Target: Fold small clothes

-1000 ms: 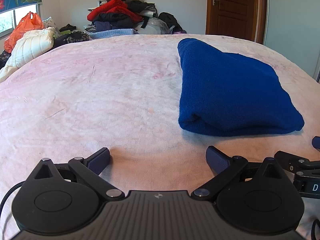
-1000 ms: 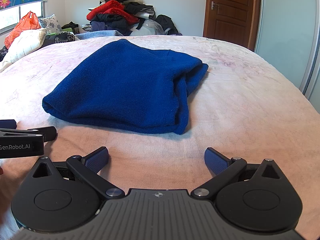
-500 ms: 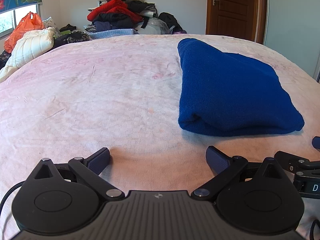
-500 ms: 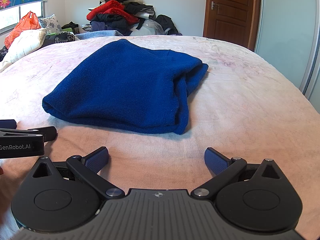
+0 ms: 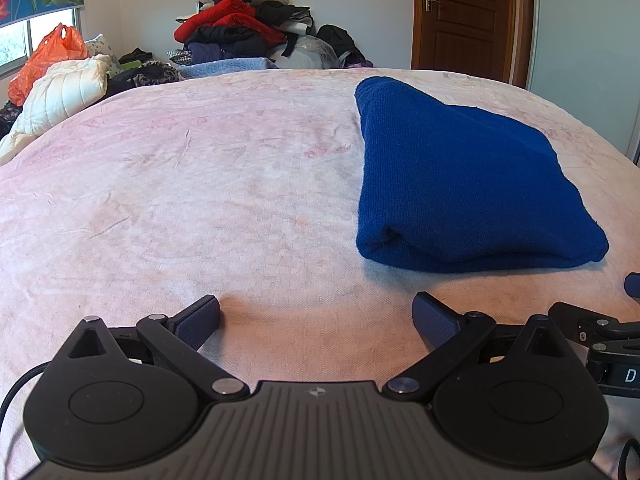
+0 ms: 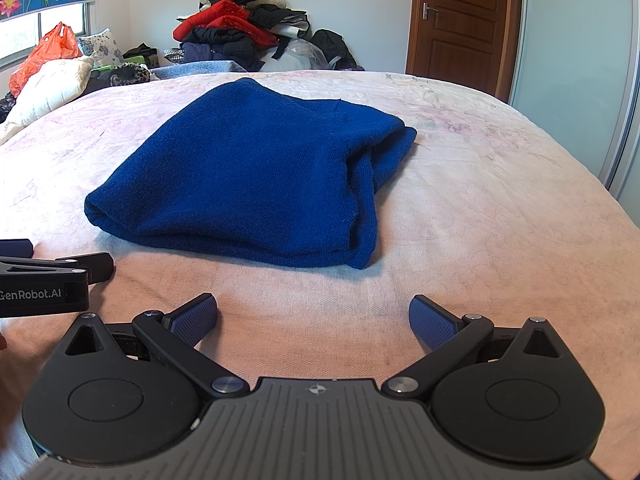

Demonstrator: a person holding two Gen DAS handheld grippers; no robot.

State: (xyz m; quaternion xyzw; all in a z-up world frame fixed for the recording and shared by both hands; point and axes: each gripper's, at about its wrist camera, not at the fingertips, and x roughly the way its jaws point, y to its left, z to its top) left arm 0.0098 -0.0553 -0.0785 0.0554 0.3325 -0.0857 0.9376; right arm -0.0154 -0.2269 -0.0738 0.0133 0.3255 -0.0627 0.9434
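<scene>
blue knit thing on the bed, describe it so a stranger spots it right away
Start from the wide pale pink bedspread. On it, just ahead of the open right claw, lies a folded deep blue knitted garment. It is the only item on the spread; the red and black clothes pile sits behind the bed.

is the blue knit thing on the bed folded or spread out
Folded. The dark blue knitted garment lies in doubled layers on the pink bedspread, with a rounded fold along its near edge and stacked edges on its right.

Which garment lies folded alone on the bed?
The blue knit garment on the pink bedspread; the other clothes are heaped behind the bed.
</scene>
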